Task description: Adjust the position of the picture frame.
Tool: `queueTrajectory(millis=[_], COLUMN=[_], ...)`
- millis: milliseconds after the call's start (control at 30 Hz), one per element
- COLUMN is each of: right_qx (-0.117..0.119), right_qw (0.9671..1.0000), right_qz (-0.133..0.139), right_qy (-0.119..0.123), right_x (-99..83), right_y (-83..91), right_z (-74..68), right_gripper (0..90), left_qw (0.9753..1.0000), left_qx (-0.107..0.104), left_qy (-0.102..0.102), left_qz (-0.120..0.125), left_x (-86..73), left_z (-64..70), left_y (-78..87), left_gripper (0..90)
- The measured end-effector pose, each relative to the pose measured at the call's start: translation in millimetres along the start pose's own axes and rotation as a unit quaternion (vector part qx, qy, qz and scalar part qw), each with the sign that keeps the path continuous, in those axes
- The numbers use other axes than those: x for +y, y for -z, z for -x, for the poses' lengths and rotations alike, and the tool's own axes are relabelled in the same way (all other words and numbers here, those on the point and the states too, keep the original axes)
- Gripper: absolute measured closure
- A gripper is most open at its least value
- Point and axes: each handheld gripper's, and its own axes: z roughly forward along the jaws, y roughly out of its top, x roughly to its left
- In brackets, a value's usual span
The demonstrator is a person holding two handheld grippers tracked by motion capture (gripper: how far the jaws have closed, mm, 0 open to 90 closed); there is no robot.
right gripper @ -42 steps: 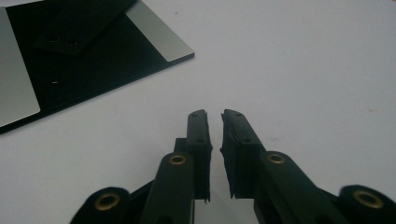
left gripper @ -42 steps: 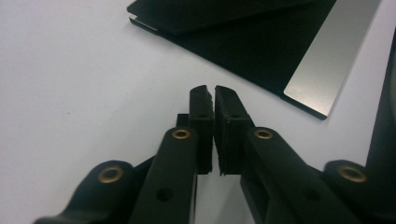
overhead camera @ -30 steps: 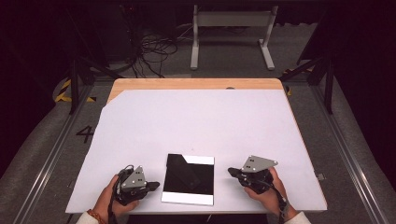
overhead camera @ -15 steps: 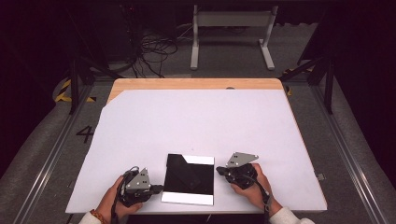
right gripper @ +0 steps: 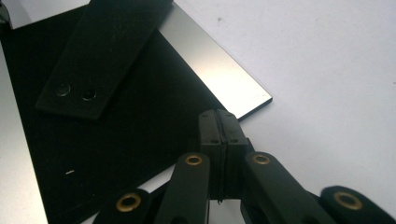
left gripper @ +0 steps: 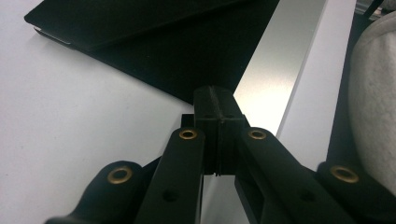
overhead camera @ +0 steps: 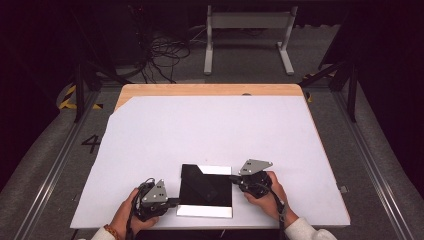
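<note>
Flat black square panel [overhead camera: 206, 190] with silver edge strips, lying at six o'clock on white tabletop [overhead camera: 210, 130]. Left gripper [overhead camera: 172, 202] at its eight o'clock edge, jaws pressed together, gripping nothing. Right gripper [overhead camera: 233, 177] at two o'clock edge, likewise fully closed and empty.

The black panel [left gripper: 154, 42] runs off the top edge in the left gripper view. Beside the panel, a pale padded shape [left gripper: 373, 107], possibly a sleeve, is cut off and blurred.
</note>
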Motion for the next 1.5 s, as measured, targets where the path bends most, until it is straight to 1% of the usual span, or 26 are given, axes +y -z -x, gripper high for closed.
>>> queueTrajectory(millis=[100, 167, 233, 300, 367, 533, 633, 667, 733, 800, 900, 967, 1000, 1033, 1133, 1167, 1200, 1233, 1500], right_qx=[0.007, 0.008, 0.004, -0.001, -0.001, -0.008, -0.011, -0.01, -0.02, -0.023, -0.027, -0.03, -0.031, -0.032, -0.037, -0.038, -0.043, -0.043, -0.033], right_qw=[0.9999, 0.9999, 0.9999, 0.9999, 0.9999, 0.9998, 0.9997, 0.9997, 0.9997, 0.9997, 0.9995, 0.9995, 0.9994, 0.9994, 0.9993, 0.9992, 0.9991, 0.9991, 0.9992], right_qz=[0.002, 0.002, 0.0, 0.001, 0.001, -0.001, 0.002, 0.002, 0.001, 0.001, 0.005, 0.002, 0.003, 0.005, 0.008, 0.007, 0.005, 0.005, 0.021], right_qy=[-0.01, -0.011, -0.01, -0.011, -0.017, -0.018, -0.024, -0.023, -0.016, -0.014, -0.017, -0.011, -0.011, -0.011, -0.006, -0.001, 0.004, 0.004, 0.006], right_x=[-0.3, -0.2, 1.5, 3.3, 5.1, 9.8, 11.5, 12.1, 13.8, 14.5, 16.0, 17.3, 17.3, 17.0, 15.8, 15.6, 15.3, 15.3, 13.0], right_y=[-1.4, -1.5, -3.0, -5.0, -7.0, -11.5, -14.3, -14.9, -16.6, -17.1, -19.8, -20.4, -20.8, -21.0, -20.7, -20.0, -18.0, -18.0, 1.5], right_z=[5.7, 6.7, 9.4, 13.2, 17.5, 25.4, 30.2, 31.5, 31.5, 31.9, 36.7, 37.4, 37.8, 38.6, 39.0, 38.2, 37.0, 37.0, 32.4], right_gripper=[90.0, 90.0, 90.0, 90.0, 90.0, 90.0, 90.0, 90.0, 90.0, 90.0, 90.0, 90.0, 90.0, 90.0, 90.0, 90.0, 90.0, 90.0, 90.0], left_qw=[1.0, 1.0, 1.0, 1.0, 1.0, 0.9999, 0.9999, 0.9999, 0.9998, 0.9998, 0.9998, 0.9998, 0.9998, 0.9998, 0.9998, 0.9998, 0.9998, 0.9998, 0.9998], left_qx=[-0.001, -0.002, 0.0, -0.001, -0.001, -0.01, -0.008, -0.011, -0.01, -0.011, -0.012, -0.013, -0.013, -0.016, -0.013, -0.01, -0.007, -0.007, -0.011], left_qy=[0.002, 0.004, -0.004, -0.002, -0.007, -0.008, -0.013, -0.012, -0.014, -0.013, -0.012, -0.015, -0.011, -0.012, -0.012, -0.017, -0.018, -0.018, -0.014], left_qz=[0.002, 0.002, 0.003, 0.004, 0.003, 0.004, 0.004, 0.005, 0.003, 0.005, 0.005, 0.005, 0.003, 0.007, 0.007, 0.005, 0.004, 0.004, 0.006], left_x=[0.5, 1.2, 4.0, 5.8, 8.0, 12.4, 14.7, 15.3, 17.5, 18.4, 21.1, 22.1, 22.4, 22.7, 23.3, 24.4, 25.3, 25.3, 28.9], left_z=[-0.9, -1.2, 0.0, 0.1, 0.4, -0.5, 0.2, 0.7, 0.8, 0.8, 1.5, 1.3, 1.6, 1.1, 1.8, 3.0, 3.6, 3.6, 3.4], left_y=[-0.9, -1.4, -3.9, -6.0, -7.7, -12.2, -14.1, -15.0, -16.4, -17.8, -20.4, -21.4, -21.5, -22.4, -23.1, -23.6, -24.2, -24.2, -27.8], left_gripper=[90.0, 90.0, 90.0, 90.0, 90.0, 90.0, 90.0, 90.0, 90.0, 90.0, 90.0, 90.0, 90.0, 90.0, 90.0, 90.0, 90.0, 90.0, 90.0])
